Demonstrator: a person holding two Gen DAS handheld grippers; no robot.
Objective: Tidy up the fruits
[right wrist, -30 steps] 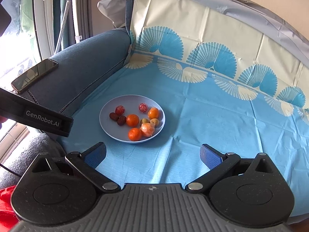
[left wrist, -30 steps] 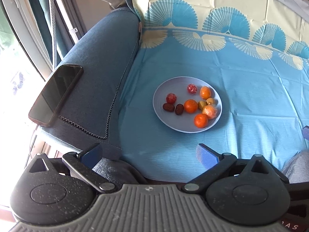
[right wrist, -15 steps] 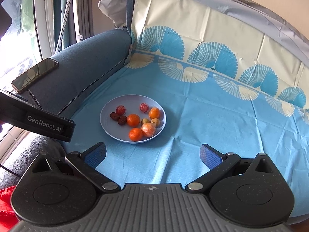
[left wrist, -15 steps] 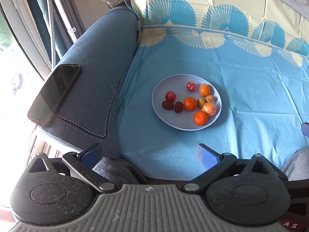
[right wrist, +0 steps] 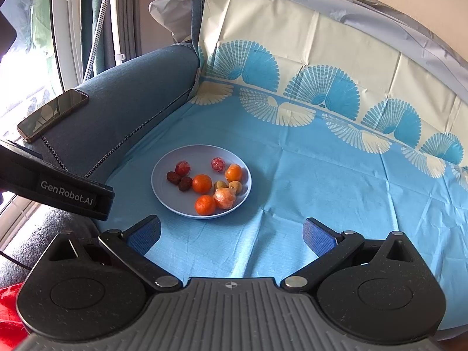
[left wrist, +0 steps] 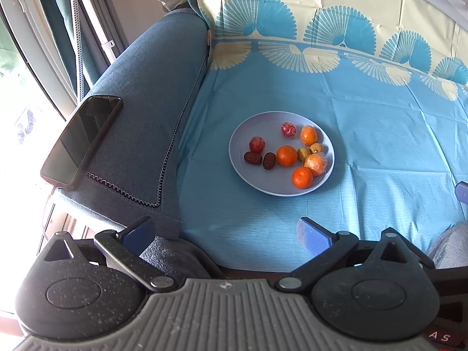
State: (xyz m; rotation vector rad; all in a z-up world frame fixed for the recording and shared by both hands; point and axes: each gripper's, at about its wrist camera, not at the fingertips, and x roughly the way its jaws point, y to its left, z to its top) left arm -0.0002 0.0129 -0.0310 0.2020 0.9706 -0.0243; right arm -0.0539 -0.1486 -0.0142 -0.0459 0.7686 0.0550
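Plate (left wrist: 242, 134) of fruits (left wrist: 286, 155): on blue cloth (left wrist: 365, 134), position unchanged. Left gripper (left wrist: 226, 232), right gripper (right wrist: 232, 234): jaws spread, empty, short of plate; left has edged slightly nearer. Phone (left wrist: 80, 140): on armrest.

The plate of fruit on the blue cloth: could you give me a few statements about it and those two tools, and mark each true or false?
1. All the fruit lies on the plate. True.
2. The left tool grips an orange. False: its fingers are spread, holding nothing.
3. A phone lies on the sofa armrest. True.
4. The two dark dates lie off the plate, on the blue cloth. False: they lie on the plate.
5. The right tool is open and short of the plate. True.
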